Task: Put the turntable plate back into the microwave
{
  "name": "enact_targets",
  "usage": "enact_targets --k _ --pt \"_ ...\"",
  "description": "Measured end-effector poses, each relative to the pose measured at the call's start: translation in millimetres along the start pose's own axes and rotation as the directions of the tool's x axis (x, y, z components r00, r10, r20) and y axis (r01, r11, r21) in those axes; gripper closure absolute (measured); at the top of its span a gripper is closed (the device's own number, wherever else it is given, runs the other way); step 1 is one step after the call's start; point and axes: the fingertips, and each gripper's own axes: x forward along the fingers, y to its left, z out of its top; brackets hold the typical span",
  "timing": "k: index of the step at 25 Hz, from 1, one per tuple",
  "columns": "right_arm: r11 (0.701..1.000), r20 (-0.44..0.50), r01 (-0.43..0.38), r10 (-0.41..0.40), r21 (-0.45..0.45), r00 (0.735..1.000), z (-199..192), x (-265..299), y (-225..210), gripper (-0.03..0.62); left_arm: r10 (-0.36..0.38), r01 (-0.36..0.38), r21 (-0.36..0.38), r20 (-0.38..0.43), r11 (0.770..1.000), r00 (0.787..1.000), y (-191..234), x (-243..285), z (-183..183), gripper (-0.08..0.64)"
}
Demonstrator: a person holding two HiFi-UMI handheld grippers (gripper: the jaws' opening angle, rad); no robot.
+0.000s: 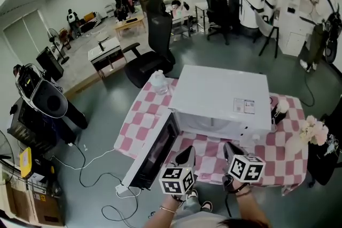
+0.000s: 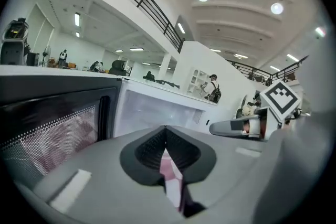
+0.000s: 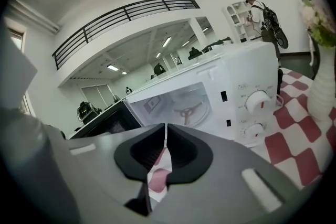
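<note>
Head view: my left gripper (image 1: pixel 186 156) and right gripper (image 1: pixel 233 151) hang before the microwave (image 1: pixel 222 96), whose door (image 1: pixel 155 153) stands open.

Left gripper view: jaws together, nothing between.

Right gripper view: jaws together, nothing between. The cavity shows the roller ring (image 3: pixel 187 111).

I cannot locate the turntable plate.

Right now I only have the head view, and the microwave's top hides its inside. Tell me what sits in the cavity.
Observer: In the right gripper view, the open microwave shows only the three-armed turntable support on the cavity floor, with nothing visible resting on it.
Operator: Report the fingers on both grippers.
Observer: The left gripper and the right gripper each have their fingers together, with nothing between them.
</note>
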Motion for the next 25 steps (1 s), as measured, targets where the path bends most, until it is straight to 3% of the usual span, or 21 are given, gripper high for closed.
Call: enact_targets --k 9,17,25 --pt "0.991 0.068 0.046 -0.038 -0.122 0.997 19 -30 5 0.581 -0.020 0.020 0.028 0.027 0.999 0.999 -12 15 24 0.560" --pt "0.992 0.132 0.091 -0.079 -0.090 0.988 34 -38 -11 0.581 -0.026 0.025 0.046 0.023 0.999 0.999 -13 27 39 0.560" --pt "0.989 0.125 0.101 -0.087 -0.106 0.988 33 -33 -11 0.583 -0.033 0.033 0.066 0.006 0.997 0.999 -14 33 39 0.560"
